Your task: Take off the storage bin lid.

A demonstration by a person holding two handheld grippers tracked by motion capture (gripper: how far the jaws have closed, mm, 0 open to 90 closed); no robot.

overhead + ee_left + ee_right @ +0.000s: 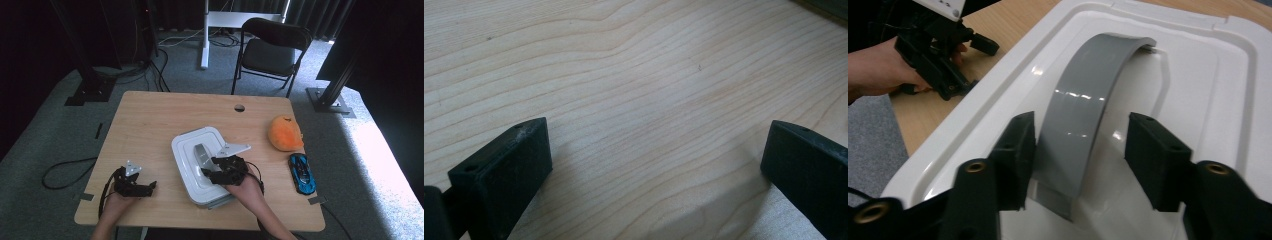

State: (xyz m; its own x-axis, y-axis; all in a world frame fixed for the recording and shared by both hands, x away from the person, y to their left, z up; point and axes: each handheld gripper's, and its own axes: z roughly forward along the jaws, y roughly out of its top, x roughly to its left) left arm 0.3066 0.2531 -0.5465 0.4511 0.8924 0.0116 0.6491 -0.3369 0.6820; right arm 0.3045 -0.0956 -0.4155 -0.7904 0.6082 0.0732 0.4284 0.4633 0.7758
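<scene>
Right gripper (pixel 1075 155) spread, jaws astride grey handle (pixel 1088 105) of white lid (pixel 1198 60), one jaw touching

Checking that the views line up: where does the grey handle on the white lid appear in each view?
High view: the grey handle sits at the middle of the white lid, just left of the right gripper.
Left gripper view: only bare table between its jaws, no handle.
Right gripper view: centre, arching up between the jaws.
Shared landmark: the wooden table.
</scene>
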